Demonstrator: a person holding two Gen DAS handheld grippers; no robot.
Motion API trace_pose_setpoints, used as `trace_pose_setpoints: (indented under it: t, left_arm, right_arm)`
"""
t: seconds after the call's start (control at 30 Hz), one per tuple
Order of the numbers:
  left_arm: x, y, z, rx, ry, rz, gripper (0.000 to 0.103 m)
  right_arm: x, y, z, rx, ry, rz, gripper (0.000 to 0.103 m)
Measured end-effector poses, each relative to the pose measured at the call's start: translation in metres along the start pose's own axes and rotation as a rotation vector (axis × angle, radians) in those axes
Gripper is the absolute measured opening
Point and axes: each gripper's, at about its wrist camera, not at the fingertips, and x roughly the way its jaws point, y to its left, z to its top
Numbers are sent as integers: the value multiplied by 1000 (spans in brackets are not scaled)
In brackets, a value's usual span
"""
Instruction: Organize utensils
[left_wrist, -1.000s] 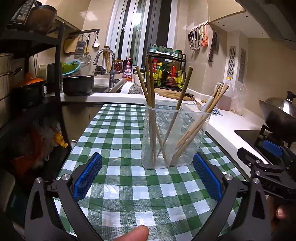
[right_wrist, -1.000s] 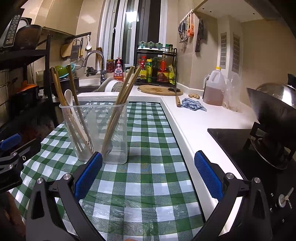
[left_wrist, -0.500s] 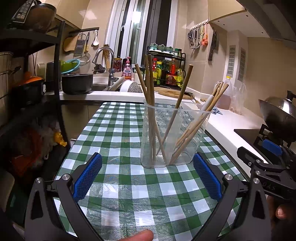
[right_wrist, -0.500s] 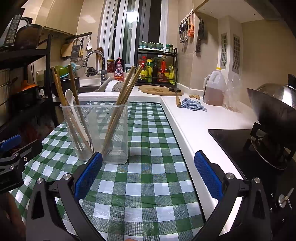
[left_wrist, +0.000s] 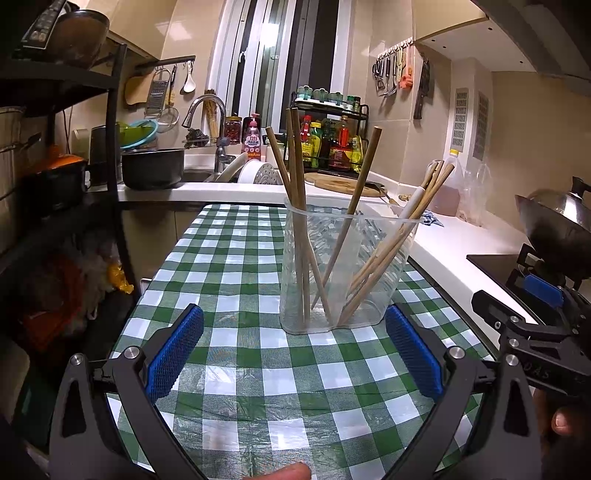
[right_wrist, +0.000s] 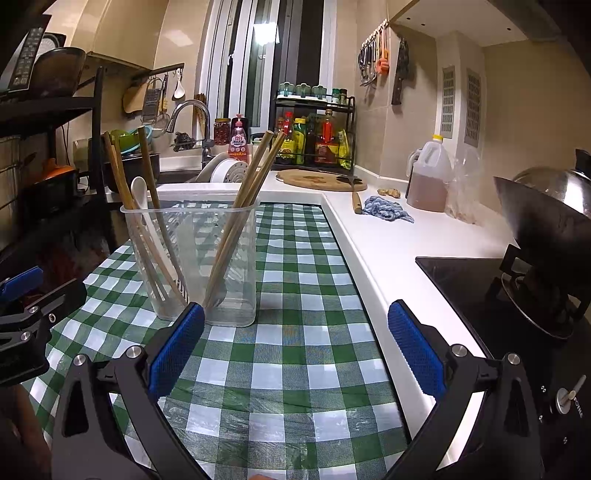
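A clear plastic utensil holder (left_wrist: 365, 295) stands on the green checked tablecloth (left_wrist: 236, 280). It holds several wooden chopsticks (left_wrist: 295, 177) and a white spoon (left_wrist: 412, 203). It also shows in the right wrist view (right_wrist: 236, 295), with the spoon (right_wrist: 139, 188) on its left side. My left gripper (left_wrist: 293, 350) is open and empty, just short of the holder. My right gripper (right_wrist: 295, 343) is open and empty, to the right of the holder. Each gripper shows in the other's view: the right one (left_wrist: 532, 325) and the left one (right_wrist: 26, 314).
A white counter (right_wrist: 391, 240) runs along the right with a blue cloth (right_wrist: 386, 210), an oil jug (right_wrist: 428, 177), a cutting board (right_wrist: 317, 181) and a stove with a wok (right_wrist: 546, 221). A sink with a tap (left_wrist: 207, 114) is behind. A dark shelf rack (left_wrist: 55, 147) stands left.
Almost nothing has changed. Both grippers stay open; the left one has drifted very slightly, and the holder sits a touch higher in its view.
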Motion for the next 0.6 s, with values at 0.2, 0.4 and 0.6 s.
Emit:
trace_pose_setpoints:
  t: [0.2,0.4,0.6]
  left_arm:
    - [0,-2,-2,4,1,-8,95]
    - [0,-2,-3,8,3,-12,95]
    - [0,-2,-2,10,4,-8,95]
  right_arm:
    - [0,1,0,-2,0,2,98]
    - [1,1,0,-3,-1,2,98]
    - [0,1,0,-3,-1,2,98]
